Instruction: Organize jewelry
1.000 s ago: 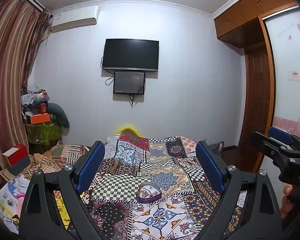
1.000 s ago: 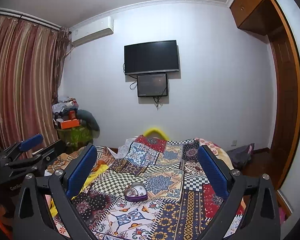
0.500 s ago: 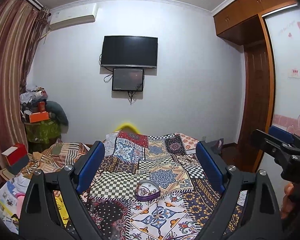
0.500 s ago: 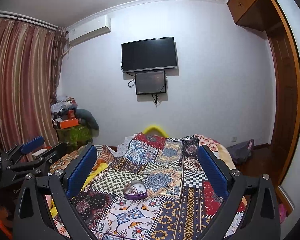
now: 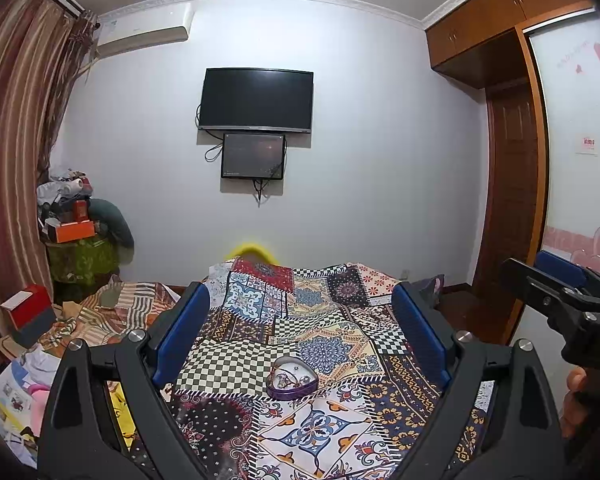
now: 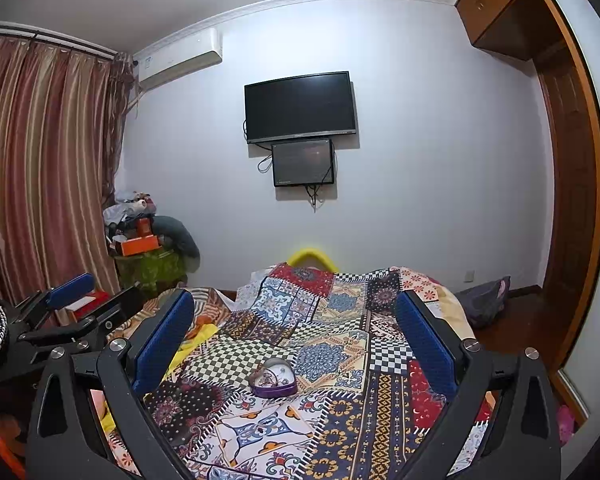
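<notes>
Left-wrist view is showing the left gripper [image 5: 300,340] hanging above the near part of a bed, its blue-padded fingers [image 5: 182,332] standing wide with nothing between them. Lying ahead on the multicoloured patchwork bedspread [image 5: 320,432] is the small purple heart-shaped jewelry box [image 5: 292,378], lid off, with small pieces glinting inside; which pieces they are is too small to tell. At the right edge of that view the right gripper [image 5: 556,288] is coming into sight, a person's hand [image 5: 576,400] gripping its handle.

Right-wrist view is giving the same box [image 6: 273,380] just left of centre between the right gripper's own spread fingers [image 6: 426,342], empty too. By my judgement the work is only at its opening step: both tools are hovering, nothing is being handled. The next move is likely calling for a short reach forward and down to the box, narrowing one pair of fingers enough for small items.

Room is looking generous: the bedspread around the box is bare. To the left, striped fabric [image 5: 112,312] and clutter are crowding the bed's edge; to the right the cover is falling away toward the wooden wardrobe [image 6: 572,208].
</notes>
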A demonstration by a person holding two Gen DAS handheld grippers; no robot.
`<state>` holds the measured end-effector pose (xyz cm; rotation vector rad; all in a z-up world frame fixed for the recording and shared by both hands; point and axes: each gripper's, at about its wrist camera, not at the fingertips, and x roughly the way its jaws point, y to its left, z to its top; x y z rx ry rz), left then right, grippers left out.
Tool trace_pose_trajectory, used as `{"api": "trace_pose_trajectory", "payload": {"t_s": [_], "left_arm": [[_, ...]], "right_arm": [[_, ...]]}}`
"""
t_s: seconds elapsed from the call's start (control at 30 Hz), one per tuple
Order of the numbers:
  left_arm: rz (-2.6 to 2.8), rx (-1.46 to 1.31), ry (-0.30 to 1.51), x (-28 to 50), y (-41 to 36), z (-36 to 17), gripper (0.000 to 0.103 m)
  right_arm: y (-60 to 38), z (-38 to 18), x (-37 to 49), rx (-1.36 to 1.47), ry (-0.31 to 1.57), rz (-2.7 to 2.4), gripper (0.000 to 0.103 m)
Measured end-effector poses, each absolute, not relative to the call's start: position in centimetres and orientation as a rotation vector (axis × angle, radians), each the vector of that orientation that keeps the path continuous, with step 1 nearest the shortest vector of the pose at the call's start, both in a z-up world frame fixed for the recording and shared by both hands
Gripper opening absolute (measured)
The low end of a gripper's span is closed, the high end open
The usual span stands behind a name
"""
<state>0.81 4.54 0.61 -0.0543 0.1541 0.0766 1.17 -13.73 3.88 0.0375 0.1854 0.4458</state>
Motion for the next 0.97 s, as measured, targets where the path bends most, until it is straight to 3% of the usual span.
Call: {"api": "trace_pose_trajectory", "payload": {"t_s": [0.97], "left_arm": [[0.050, -0.058, 0.176, 1.76, 4.61, -0.26, 0.092]], "right_arm": [[-13.34, 3.65, 1.90, 0.035, 0.207, 0.449, 0.100]]}}
